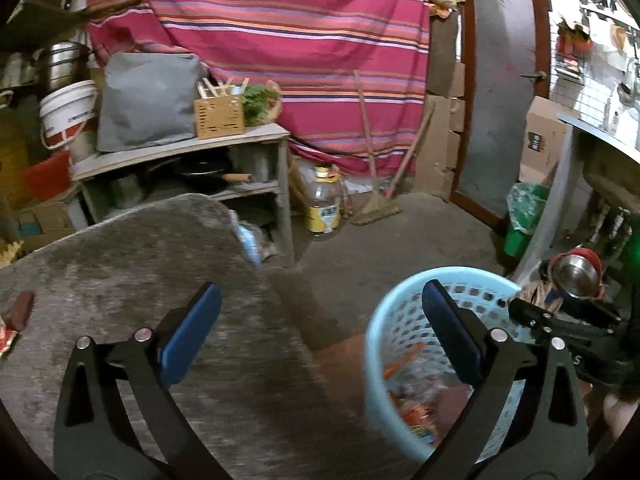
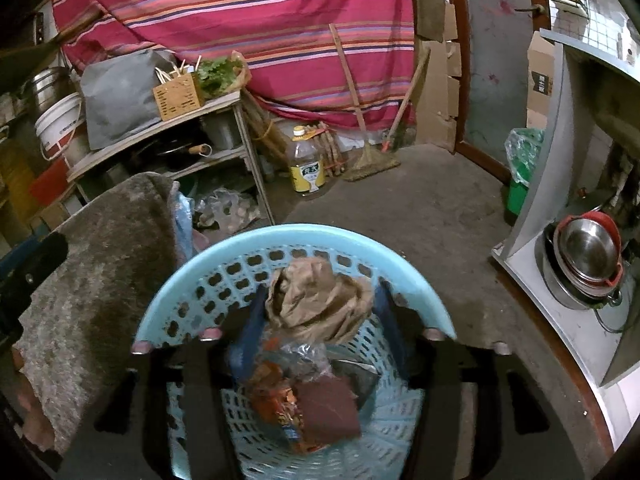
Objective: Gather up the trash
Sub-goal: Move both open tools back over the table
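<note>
While the right claw (image 2: 320, 300) hangs over the light blue basket (image 2: 192, 272), its 2 blue fingers (image 2: 248, 328) are clamped on a crumpled brown paper wad (image 2: 316, 300), held just above the basket's mouth. Down inside lie orange wrappers (image 2: 276, 396) and a dark red packet (image 2: 326, 408). Over on the left wrist view, the left claw (image 1: 320, 320) is spread wide and holds nothing, one finger over the grey fuzzy counter (image 1: 120, 264), the other over the basket. At the counter's left edge sits a brown wrapper (image 1: 22, 310). Farther back, an oil bottle (image 2: 306, 164) and a broom (image 2: 370, 162) stand on the floor before the striped pink cloth (image 2: 240, 12).
</note>
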A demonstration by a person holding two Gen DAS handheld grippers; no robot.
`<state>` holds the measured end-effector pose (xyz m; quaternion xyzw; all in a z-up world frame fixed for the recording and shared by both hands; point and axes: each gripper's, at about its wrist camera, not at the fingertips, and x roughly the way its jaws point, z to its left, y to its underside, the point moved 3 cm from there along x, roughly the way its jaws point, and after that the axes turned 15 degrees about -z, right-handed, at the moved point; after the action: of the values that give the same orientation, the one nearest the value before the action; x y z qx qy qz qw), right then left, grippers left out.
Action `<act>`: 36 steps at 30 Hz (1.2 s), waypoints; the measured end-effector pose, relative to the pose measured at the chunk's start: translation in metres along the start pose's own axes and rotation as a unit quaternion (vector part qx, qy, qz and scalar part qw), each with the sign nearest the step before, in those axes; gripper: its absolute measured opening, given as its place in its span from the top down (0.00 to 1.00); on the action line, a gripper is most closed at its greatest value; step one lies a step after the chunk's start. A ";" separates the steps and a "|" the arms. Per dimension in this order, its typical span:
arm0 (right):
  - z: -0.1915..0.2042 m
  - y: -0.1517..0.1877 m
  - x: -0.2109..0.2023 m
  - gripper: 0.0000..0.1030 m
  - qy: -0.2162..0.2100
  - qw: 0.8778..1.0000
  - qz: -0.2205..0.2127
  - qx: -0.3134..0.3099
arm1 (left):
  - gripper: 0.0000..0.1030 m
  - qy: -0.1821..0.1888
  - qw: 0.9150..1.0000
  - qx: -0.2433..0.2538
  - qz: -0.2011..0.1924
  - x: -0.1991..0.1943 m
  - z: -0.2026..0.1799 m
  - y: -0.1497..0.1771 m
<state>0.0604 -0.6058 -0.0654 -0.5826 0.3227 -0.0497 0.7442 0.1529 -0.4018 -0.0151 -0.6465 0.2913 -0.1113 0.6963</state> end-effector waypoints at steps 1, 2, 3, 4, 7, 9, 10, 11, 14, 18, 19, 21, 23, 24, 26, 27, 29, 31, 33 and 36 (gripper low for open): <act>0.002 0.000 0.000 0.18 0.005 1.000 -0.002 -0.004 | 0.06 -0.004 1.000 0.002 -0.001 -0.002 0.006 0.000; 0.006 0.000 0.001 0.18 0.010 1.000 -0.001 -0.010 | 0.06 -0.013 1.000 0.004 -0.004 -0.007 0.015 -0.001; 0.011 0.000 0.003 0.18 0.013 1.000 0.002 -0.016 | 0.06 -0.018 1.000 0.005 -0.006 -0.009 0.021 -0.002; 0.015 0.001 0.004 0.18 0.015 1.000 0.002 -0.018 | 0.05 -0.028 1.000 0.005 -0.008 -0.014 0.033 -0.002; 0.025 0.000 0.004 0.18 0.021 1.000 -0.003 -0.017 | 0.05 -0.051 0.999 0.003 -0.012 -0.024 0.064 -0.003; 0.040 -0.004 0.001 0.11 0.019 1.000 -0.018 -0.014 | 0.05 -0.068 0.998 0.002 -0.012 -0.031 0.087 -0.001; 0.049 -0.006 -0.001 0.08 0.011 1.000 -0.027 -0.012 | 0.05 -0.075 0.997 0.003 -0.013 -0.034 0.098 0.000; 0.055 -0.008 -0.003 0.08 0.006 0.999 -0.032 -0.011 | 0.05 -0.084 0.996 0.003 -0.014 -0.037 0.110 0.001; 0.087 -0.010 -0.005 0.08 -0.016 0.999 -0.044 -0.013 | 0.05 -0.115 0.993 0.003 -0.011 -0.045 0.148 0.004; 0.136 -0.008 0.000 0.08 -0.047 0.998 -0.042 -0.017 | 0.05 -0.156 0.988 -0.010 -0.004 -0.054 0.206 0.011; 0.148 -0.007 0.001 0.08 -0.054 0.998 -0.040 -0.017 | 0.05 -0.163 0.986 -0.020 -0.003 -0.056 0.220 0.013; 0.171 -0.003 0.004 0.08 -0.070 0.997 -0.035 -0.020 | 0.05 -0.176 0.984 -0.036 0.001 -0.059 0.243 0.017; 0.192 0.001 0.007 0.08 -0.081 0.996 -0.030 -0.030 | 0.05 -0.194 0.980 -0.042 0.003 -0.063 0.263 0.022; 0.208 0.004 0.009 0.08 -0.088 0.995 -0.028 -0.039 | 0.05 -0.209 0.977 -0.045 0.004 -0.065 0.277 0.025; 0.233 0.010 0.010 0.08 -0.099 0.993 -0.025 -0.056 | 0.05 -0.222 0.974 -0.052 0.009 -0.069 0.296 0.030; 0.244 0.014 0.011 0.08 -0.104 0.992 -0.022 -0.065 | 0.05 -0.226 0.972 -0.054 0.011 -0.070 0.302 0.032; 0.262 0.020 0.012 0.08 -0.112 0.991 -0.016 -0.075 | 0.05 -0.246 0.967 -0.057 0.012 -0.073 0.321 0.037; 0.280 0.024 0.015 0.08 -0.124 0.989 -0.008 -0.080 | 0.05 -0.265 0.963 -0.057 0.012 -0.075 0.338 0.042; 0.295 0.026 0.019 0.05 -0.141 0.987 -0.002 -0.073 | 0.05 -0.280 0.958 -0.055 0.016 -0.077 0.352 0.047; 0.314 0.029 0.022 0.04 -0.150 0.986 0.002 -0.074 | 0.05 -0.295 0.953 -0.056 0.038 -0.077 0.376 0.055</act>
<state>0.2379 -0.3442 -0.0657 -0.6364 0.2113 0.0635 0.7391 0.2855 -0.0388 -0.0498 -0.6769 0.1029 0.1277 0.7176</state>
